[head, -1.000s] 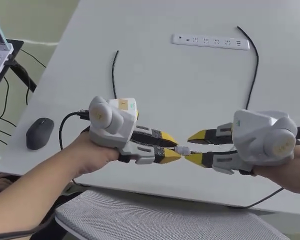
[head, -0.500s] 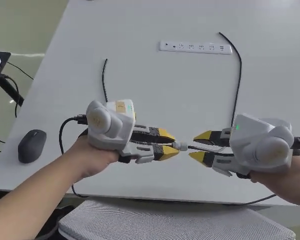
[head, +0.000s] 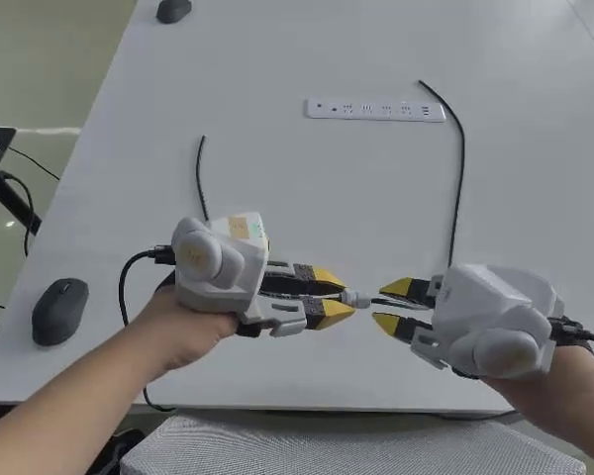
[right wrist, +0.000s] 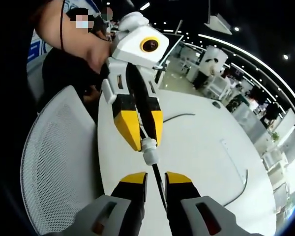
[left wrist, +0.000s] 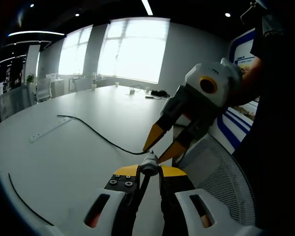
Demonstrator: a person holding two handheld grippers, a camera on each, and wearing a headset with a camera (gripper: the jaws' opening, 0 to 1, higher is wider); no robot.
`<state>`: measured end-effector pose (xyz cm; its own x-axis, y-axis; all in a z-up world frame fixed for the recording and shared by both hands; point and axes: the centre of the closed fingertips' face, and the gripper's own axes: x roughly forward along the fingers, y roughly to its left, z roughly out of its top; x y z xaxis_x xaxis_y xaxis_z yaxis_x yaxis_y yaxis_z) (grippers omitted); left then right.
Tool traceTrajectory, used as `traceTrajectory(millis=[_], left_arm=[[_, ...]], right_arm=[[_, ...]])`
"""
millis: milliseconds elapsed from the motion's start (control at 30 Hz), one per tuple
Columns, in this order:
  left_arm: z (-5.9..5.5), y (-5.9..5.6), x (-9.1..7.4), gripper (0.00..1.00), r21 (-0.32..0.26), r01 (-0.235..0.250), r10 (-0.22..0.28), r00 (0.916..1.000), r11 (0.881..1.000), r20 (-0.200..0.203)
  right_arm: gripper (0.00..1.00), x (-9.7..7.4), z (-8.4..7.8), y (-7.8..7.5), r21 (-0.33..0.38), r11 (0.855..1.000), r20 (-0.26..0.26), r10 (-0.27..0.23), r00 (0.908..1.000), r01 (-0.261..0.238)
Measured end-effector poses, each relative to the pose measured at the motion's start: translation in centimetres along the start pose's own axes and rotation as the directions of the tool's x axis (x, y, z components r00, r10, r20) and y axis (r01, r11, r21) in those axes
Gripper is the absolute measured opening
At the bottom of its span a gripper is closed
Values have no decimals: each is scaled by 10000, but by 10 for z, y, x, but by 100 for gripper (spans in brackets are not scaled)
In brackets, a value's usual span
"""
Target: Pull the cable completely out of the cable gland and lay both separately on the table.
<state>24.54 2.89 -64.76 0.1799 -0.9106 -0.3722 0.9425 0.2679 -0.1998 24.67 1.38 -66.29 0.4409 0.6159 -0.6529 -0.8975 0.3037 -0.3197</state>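
Observation:
My left gripper (head: 342, 297) is shut on a small white cable gland (head: 355, 296), held at its yellow tips above the table's near edge. The gland (left wrist: 148, 162) sits between my own tips in the left gripper view. A thin black cable (head: 374, 297) sticks out of the gland toward my right gripper (head: 384, 306). In the right gripper view that cable (right wrist: 159, 184) runs between the right jaws, which stand a little apart with a gap on each side of it. There the gland (right wrist: 150, 150) hangs at the end of the left gripper (right wrist: 146, 132).
A white power strip (head: 374, 109) lies at the back of the white table (head: 307, 188), its black cord (head: 459, 178) running toward the right gripper. A short loose black cable (head: 200, 178) lies left of centre. A mouse (head: 59, 310) sits at the left edge. A mesh chair (head: 317, 450) stands below.
The right jaws have narrowed around the cable and a short stretch of cable now shows beside the gland. The left gripper keeps its hold. The head camera has tilted.

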Motion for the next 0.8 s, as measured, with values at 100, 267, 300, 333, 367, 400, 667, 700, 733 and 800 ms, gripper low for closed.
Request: traceTrajectory(millis=[100, 267, 300, 333, 367, 400, 667, 700, 733, 800], left_arm=[[0, -1, 2, 15, 12, 33, -33, 10000, 10000, -7], [0, 1, 3, 15, -20, 18, -18, 10000, 10000, 12], [0, 2, 3, 15, -58, 21, -21, 10000, 10000, 17], [1, 2, 3, 15, -47, 11, -11, 10000, 10000, 36], [1, 2, 2, 15, -49, 9, -9, 10000, 10000, 47], [2, 3, 2, 15, -44, 5, -5, 10000, 10000, 66], [1, 7, 1, 15, 59, -34, 34, 10000, 10000, 54], [1, 7, 1, 15, 71, -37, 37, 10000, 10000, 55], [1, 7, 1, 15, 93, -39, 39, 10000, 9999, 44], [1, 8, 1, 15, 155, -48, 48, 10000, 9999, 22]], right_arm=[[6, 0, 3, -1, -177, 9998, 73, -113, 9999, 115], [1, 2, 4, -1, -376, 9991, 41, -196, 9998, 198], [1, 2, 4, -2, -347, 9992, 34, -208, 9998, 209], [1, 3, 4, -3, -326, 9992, 52, -242, 9997, 244], [1, 3, 4, -4, -303, 9992, 61, -264, 9996, 266], [1, 3, 4, -5, -295, 9992, 89, -286, 9996, 288], [0, 7, 4, -6, -35, 9997, 60, -231, 9997, 231], [0, 7, 4, -6, -30, 9997, 64, -233, 9997, 233], [0, 8, 4, -6, 7, 9997, 51, -228, 9997, 228], [0, 8, 2, -7, 80, 9997, -2, -241, 9997, 241]])
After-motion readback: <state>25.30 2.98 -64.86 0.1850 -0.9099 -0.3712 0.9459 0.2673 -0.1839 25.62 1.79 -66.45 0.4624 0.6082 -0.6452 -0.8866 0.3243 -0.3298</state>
